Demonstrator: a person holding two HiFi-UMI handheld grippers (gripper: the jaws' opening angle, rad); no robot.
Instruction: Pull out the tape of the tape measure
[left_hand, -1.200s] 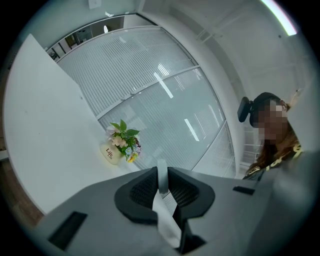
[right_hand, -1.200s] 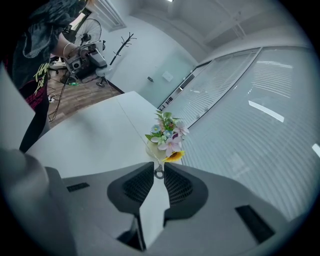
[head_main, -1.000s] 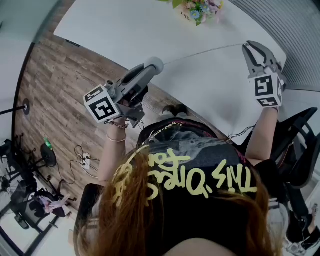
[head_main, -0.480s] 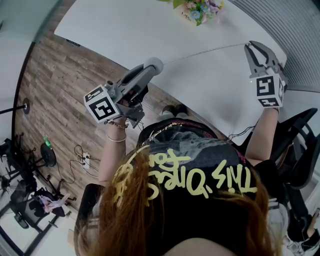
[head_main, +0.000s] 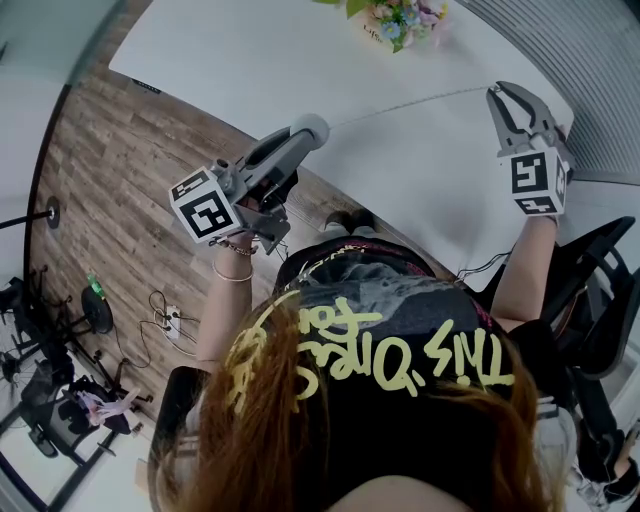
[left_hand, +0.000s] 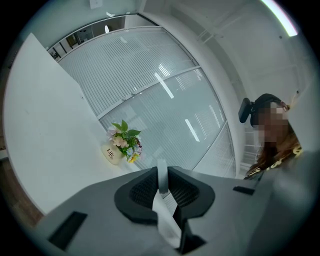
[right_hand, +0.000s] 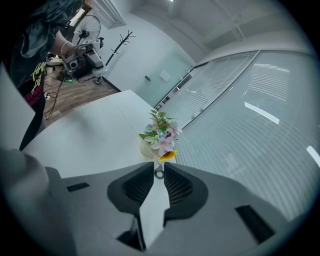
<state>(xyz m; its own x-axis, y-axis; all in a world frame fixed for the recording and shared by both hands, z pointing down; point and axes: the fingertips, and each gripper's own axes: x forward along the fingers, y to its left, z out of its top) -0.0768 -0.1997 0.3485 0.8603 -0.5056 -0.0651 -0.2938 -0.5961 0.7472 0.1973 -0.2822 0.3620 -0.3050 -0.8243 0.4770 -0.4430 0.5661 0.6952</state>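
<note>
Flowers in one small vase (head_main: 398, 18) at 12 o'clock on the white bench (head_main: 230, 60), well apart from the work. One black chair (head_main: 600, 265) at 3 o'clock, wood floor (head_main: 110, 190) at 9. At 10 o'clock, left claw (head_main: 303, 133), nearly closed and clamped on the one tape measure (head_main: 313, 127), round grey case at the tips. At 2 o'clock, right claw (head_main: 503, 93), pinched on the ring end of the tape (head_main: 410, 103). Tape drawn out in one thin straight line over the bench, case to right claw. Two claws, both gripping.
</note>
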